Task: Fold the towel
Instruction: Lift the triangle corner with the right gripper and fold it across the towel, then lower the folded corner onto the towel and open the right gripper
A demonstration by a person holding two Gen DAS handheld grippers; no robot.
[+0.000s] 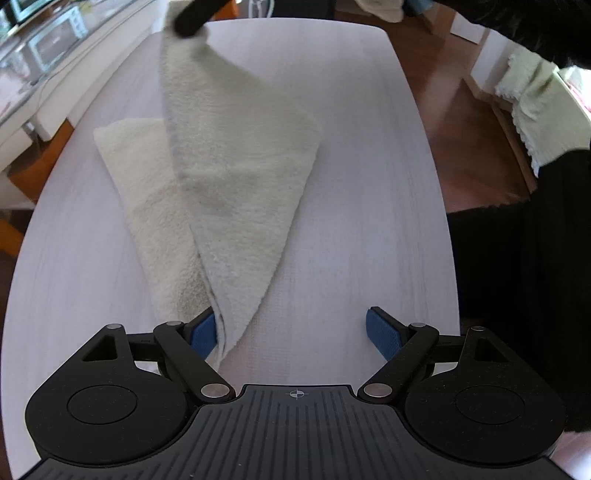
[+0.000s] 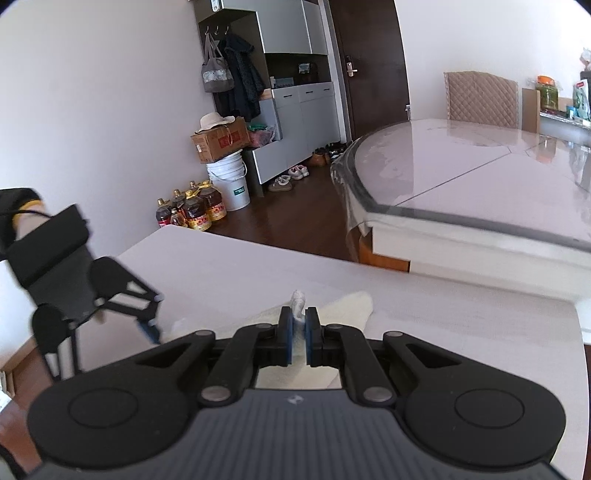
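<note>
A cream towel (image 1: 229, 192) lies partly on the pale table (image 1: 351, 184), one corner lifted high at the far end. My left gripper (image 1: 297, 334) is open; the towel's near corner hangs against its left blue pad (image 1: 203, 332), not pinched. My right gripper (image 2: 299, 334) is shut on a towel corner (image 2: 298, 300) that pokes up between its pads; it also shows in the left wrist view (image 1: 190, 20) at the top, holding the lifted corner. The left gripper shows in the right wrist view (image 2: 149, 325) at the left, above the table.
A large glass-topped round table (image 2: 480, 177) stands to the right. A person in black (image 1: 535, 258) stands by the table's right side. Oil bottles (image 2: 192, 210), a bucket (image 2: 229, 181) and shoes sit on the floor by the wall.
</note>
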